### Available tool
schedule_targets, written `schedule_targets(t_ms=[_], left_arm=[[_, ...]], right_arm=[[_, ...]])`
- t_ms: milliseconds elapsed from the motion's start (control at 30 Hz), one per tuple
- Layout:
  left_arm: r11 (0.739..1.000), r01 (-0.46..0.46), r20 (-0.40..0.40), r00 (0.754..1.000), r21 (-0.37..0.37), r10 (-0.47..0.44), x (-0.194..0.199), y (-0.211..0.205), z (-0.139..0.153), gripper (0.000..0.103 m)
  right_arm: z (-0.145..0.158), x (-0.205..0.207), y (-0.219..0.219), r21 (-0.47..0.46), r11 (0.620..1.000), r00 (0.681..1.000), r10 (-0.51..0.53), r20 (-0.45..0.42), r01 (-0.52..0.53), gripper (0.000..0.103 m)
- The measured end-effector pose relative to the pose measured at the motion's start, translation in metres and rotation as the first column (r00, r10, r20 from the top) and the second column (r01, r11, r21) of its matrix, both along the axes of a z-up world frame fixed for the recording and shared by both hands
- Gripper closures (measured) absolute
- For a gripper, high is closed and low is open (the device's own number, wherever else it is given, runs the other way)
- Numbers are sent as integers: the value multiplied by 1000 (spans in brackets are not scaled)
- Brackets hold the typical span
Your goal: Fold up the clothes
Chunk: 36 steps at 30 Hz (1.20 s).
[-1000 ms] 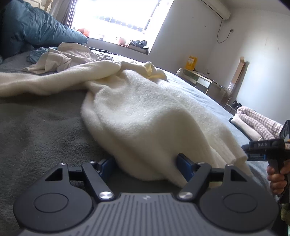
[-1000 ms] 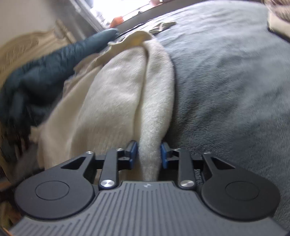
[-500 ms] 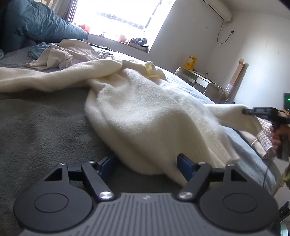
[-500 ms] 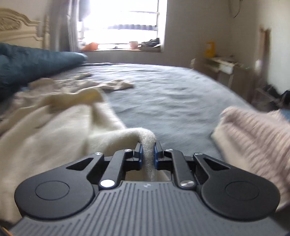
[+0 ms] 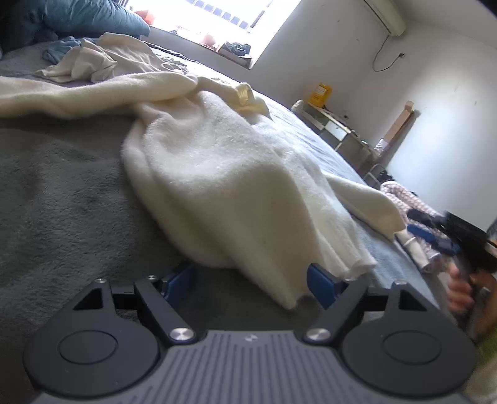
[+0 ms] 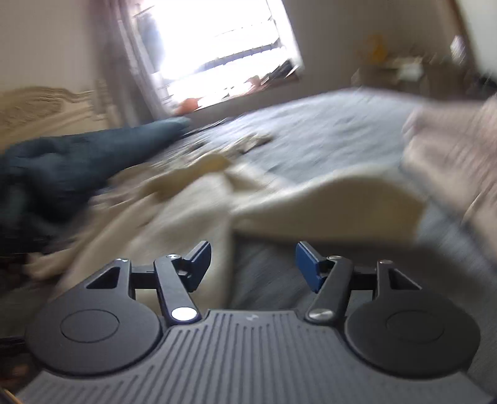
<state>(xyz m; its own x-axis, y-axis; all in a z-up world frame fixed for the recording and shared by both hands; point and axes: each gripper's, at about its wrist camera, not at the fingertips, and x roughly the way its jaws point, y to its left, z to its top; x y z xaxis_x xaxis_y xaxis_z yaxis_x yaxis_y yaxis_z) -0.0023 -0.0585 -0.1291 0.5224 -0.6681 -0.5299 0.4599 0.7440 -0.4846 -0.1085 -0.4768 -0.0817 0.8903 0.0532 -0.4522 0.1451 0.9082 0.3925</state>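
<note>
A cream fleece garment [image 5: 223, 186] lies spread on the grey bed cover [image 5: 62, 202]. My left gripper [image 5: 248, 286] rests low at its near hem; the jaws are opening, and the hem lies loosely between the blue pads without being pressed. One sleeve [image 5: 363, 199] stretches out to the right on the bed. In the left wrist view, my right gripper [image 5: 431, 237] hangs just past the sleeve's end, held by a hand [image 5: 459, 292]. The blurred right wrist view shows the right gripper [image 6: 253, 264] with jaws opening and nothing gripped. The sleeve [image 6: 335, 205] lies beyond its fingertips.
A dark teal pillow [image 5: 93, 18] and a heap of other pale clothes [image 5: 102, 59] sit at the head of the bed. A pink-and-white patterned garment [image 5: 413, 205] lies at the bed's right edge. A low desk [image 5: 335, 124] stands by the far wall.
The right gripper drew the sleeve out to the right, then opened and let it go. The sleeve now lies on the bed. The left gripper stayed at the hem and rolled slightly.
</note>
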Motion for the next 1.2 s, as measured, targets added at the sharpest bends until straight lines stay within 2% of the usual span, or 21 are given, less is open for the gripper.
schedule_targets(t_ms=[67,167,233,300,333,367,400,500,700,800,867,933,1033,1067,1133,1200], left_arm=[[999,-37,5,999,-15,37,0,-4,-3,22],[996,-84,20,996,-22,85,3,-11,-8,24],[993,-114,49,992,-2,114,1,-16,-9,30],[988,-154,60,986,4,153,1,-20,-9,48],[985,-171,50,984,-11,171,2,-19,-9,54],[983,-180,29,983,-36,181,3,-17,-9,68],[980,-189,6,982,-64,189,5,-14,-9,78],[968,-229,13,973,-102,231,2,-2,6,86],[954,-266,77,957,-142,278,-11,48,64,90],[950,-271,23,960,-154,278,-5,77,84,90],[953,-244,-38,970,-180,241,-3,92,85,90],[966,-194,-89,980,-171,181,-4,94,77,89],[986,-143,-139,982,-83,130,-7,82,51,86],[990,-130,-155,980,-50,121,-9,78,41,81],[991,-129,-190,974,-29,121,-12,76,25,76],[989,-143,-200,971,-33,133,-16,80,17,65]], right_arm=[[-14,4,7,101,993,998,58,-33,-54,42],[-35,25,8,194,978,992,94,-88,-75,42],[-47,39,8,279,955,984,137,-110,-101,43],[-58,49,12,358,926,978,173,-121,-119,49],[-60,51,17,366,922,977,177,-120,-122,51],[-61,54,21,363,923,975,184,-121,-129,62],[-62,57,24,364,922,975,185,-125,-128,81],[-61,57,26,390,915,980,163,-118,-106,90],[-16,33,10,408,902,989,143,23,-140,92],[7,20,-4,433,887,987,140,77,-160,93],[12,12,-13,463,872,987,137,86,-161,93],[9,8,-15,464,875,990,121,70,-140,93],[-15,4,-17,464,883,997,82,-14,-66,93],[-26,3,-18,461,887,996,65,-56,-32,93],[-49,1,-21,446,894,988,23,-154,48,92],[-55,-7,-22,433,896,984,-17,-179,94,90]])
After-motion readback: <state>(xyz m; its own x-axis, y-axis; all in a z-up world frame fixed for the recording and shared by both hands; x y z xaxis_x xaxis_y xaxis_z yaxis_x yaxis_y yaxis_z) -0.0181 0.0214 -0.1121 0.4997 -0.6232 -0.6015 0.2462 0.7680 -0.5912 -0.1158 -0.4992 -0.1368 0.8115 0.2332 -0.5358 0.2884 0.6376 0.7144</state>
